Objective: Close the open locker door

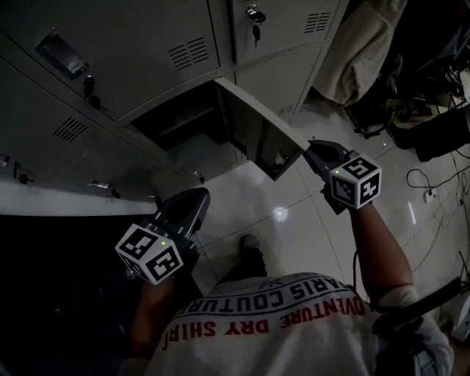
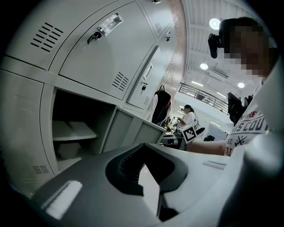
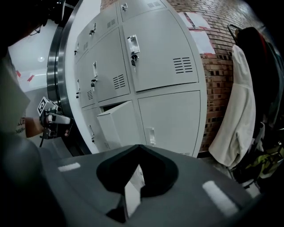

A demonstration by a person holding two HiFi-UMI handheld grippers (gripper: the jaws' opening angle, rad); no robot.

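Note:
The open locker door (image 1: 258,132) is grey and swings out from the lower row of lockers toward me. Its dark compartment (image 1: 180,121) holds a shelf (image 2: 73,131). My right gripper (image 1: 314,149) is shut and empty, its tip just beside the door's free edge; I cannot tell whether it touches. In the right gripper view the door (image 3: 117,126) stands ajar just beyond the right gripper (image 3: 138,148). My left gripper (image 1: 195,198) is shut and empty, low on the left, below the compartment and apart from the door. The left gripper (image 2: 144,148) looks past the door's edge (image 2: 133,128).
Closed lockers (image 1: 139,44) with keys in their locks (image 1: 255,22) surround the open one. A pale coat (image 1: 363,48) hangs at the right. Cables (image 1: 433,191) and dark gear (image 1: 433,132) lie on the white tiled floor (image 1: 294,220). The person's foot (image 1: 250,246) is below the door.

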